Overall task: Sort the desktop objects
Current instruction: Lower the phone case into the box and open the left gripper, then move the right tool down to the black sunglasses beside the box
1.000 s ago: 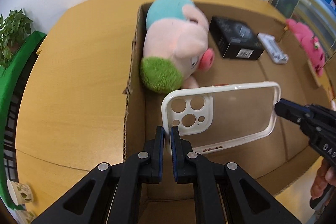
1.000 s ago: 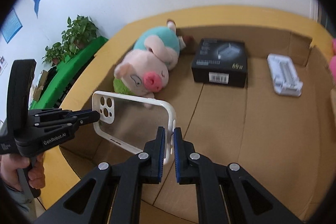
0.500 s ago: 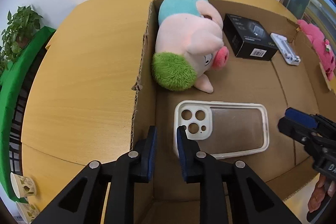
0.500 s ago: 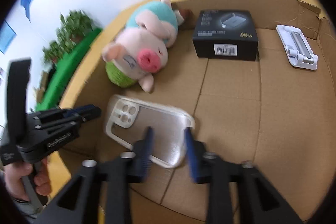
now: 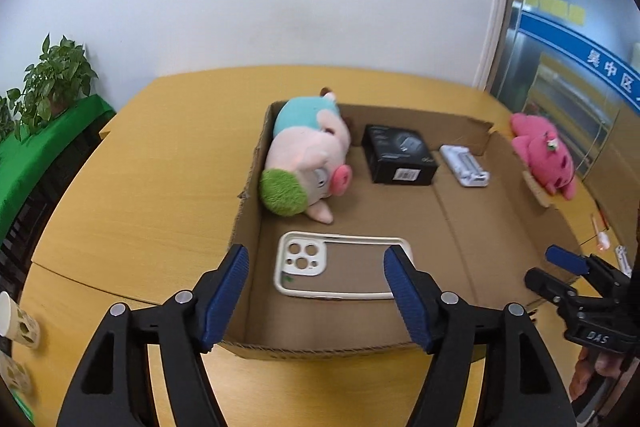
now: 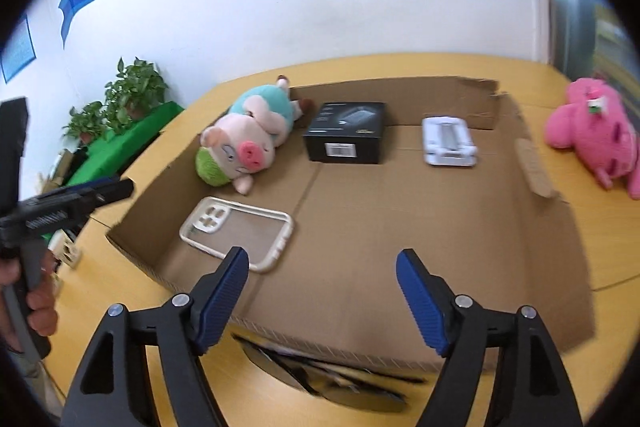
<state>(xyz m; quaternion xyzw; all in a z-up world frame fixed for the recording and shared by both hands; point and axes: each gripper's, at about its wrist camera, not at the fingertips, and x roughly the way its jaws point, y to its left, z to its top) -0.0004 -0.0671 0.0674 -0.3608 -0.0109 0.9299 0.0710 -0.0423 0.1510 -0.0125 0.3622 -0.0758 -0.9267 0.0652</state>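
Right wrist only: dark obj point(image 6: 320, 379) under box point(image 6: 400, 339) front; both claws point(image 5: 318, 291) point(image 6: 322, 293) spread, empty.

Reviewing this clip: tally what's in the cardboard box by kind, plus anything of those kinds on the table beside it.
Plush toys: 2, the pig plush in the box, the pink plush outside
Phone cases: 1, the clear case
Black boxes: 1
White stands: 1
Total: 5

"DAS" on right hand-held gripper point(image 5: 566, 263), blue wall banner point(image 5: 608, 69) reading "吴中区"
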